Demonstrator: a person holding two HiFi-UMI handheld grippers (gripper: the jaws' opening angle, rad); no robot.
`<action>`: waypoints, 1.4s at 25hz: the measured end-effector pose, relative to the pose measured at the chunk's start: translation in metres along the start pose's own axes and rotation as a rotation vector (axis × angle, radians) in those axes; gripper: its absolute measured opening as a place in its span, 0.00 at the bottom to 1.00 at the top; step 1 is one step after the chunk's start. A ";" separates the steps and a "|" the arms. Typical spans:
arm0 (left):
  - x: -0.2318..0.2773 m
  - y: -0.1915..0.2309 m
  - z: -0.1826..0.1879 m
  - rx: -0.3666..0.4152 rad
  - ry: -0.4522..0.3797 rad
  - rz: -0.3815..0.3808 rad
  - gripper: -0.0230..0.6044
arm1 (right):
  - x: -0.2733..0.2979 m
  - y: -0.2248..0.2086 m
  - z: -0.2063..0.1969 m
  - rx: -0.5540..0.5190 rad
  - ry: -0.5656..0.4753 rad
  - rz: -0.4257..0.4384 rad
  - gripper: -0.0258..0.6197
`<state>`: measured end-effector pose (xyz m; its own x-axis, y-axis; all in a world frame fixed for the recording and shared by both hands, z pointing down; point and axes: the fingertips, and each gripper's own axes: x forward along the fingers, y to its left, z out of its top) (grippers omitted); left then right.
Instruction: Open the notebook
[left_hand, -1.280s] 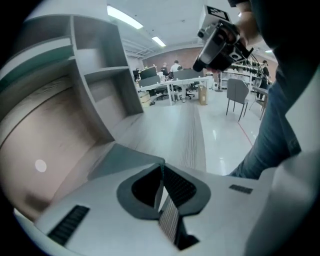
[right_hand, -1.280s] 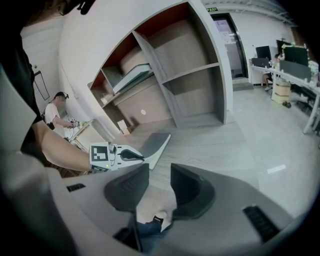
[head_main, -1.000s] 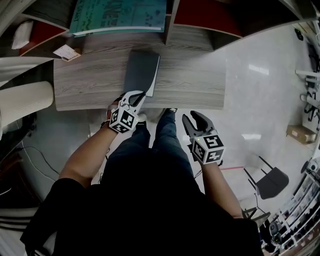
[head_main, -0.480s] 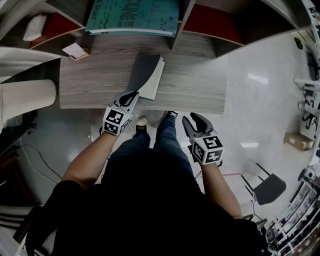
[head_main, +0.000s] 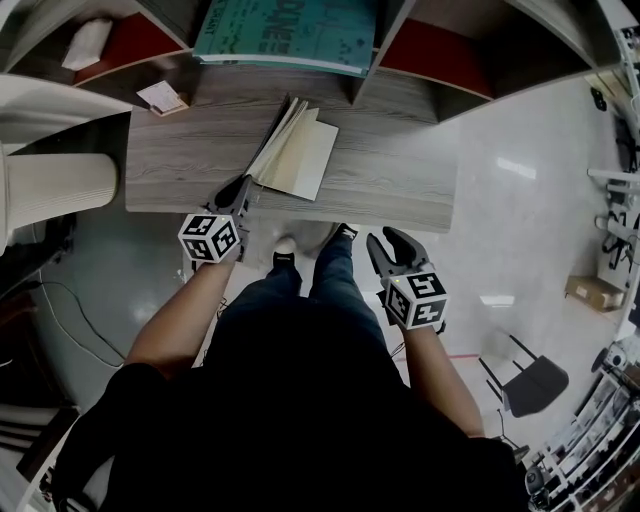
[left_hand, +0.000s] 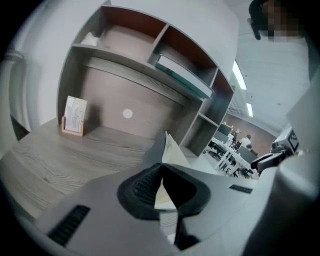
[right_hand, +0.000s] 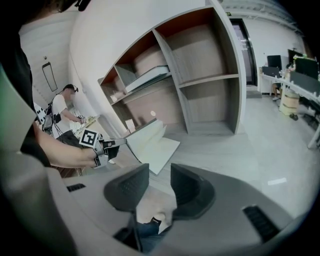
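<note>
**Grey wood bench (head_main: 400, 175) beneath open shelving, notebook (head_main: 305, 160) partly open**

The left tool (head_main: 243, 186) is closed tight on the near left corner of the notebook's cover, its pads pinching the thin edge. The cover stands raised and tilts to the left with a few leaves fanned behind it. The cream pages below lie flat on the bench, close to its front edge. The right tool (head_main: 391, 242) hangs beyond that front edge over the floor. Its jaws are apart with nothing between them, and it is well clear of the notebook. Farther back, a small card stand (head_main: 160, 97) sits at the bench's left rear. A teal book (head_main: 290, 30) lies on the shelf above.
</note>
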<state>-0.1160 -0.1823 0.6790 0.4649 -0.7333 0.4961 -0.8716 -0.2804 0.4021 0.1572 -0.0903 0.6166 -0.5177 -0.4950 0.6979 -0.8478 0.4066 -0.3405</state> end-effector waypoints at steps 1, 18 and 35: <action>-0.002 0.006 -0.001 -0.017 -0.002 0.012 0.07 | 0.001 0.001 0.000 -0.003 0.001 0.002 0.25; -0.013 0.088 -0.011 -0.224 -0.006 0.161 0.07 | 0.008 0.010 0.007 -0.023 0.013 0.008 0.25; -0.003 0.144 -0.043 -0.326 0.066 0.248 0.07 | 0.021 0.001 0.004 -0.018 0.044 0.010 0.25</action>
<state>-0.2364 -0.1939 0.7685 0.2650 -0.7096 0.6529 -0.8685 0.1185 0.4813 0.1448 -0.1033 0.6281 -0.5201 -0.4568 0.7217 -0.8403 0.4251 -0.3365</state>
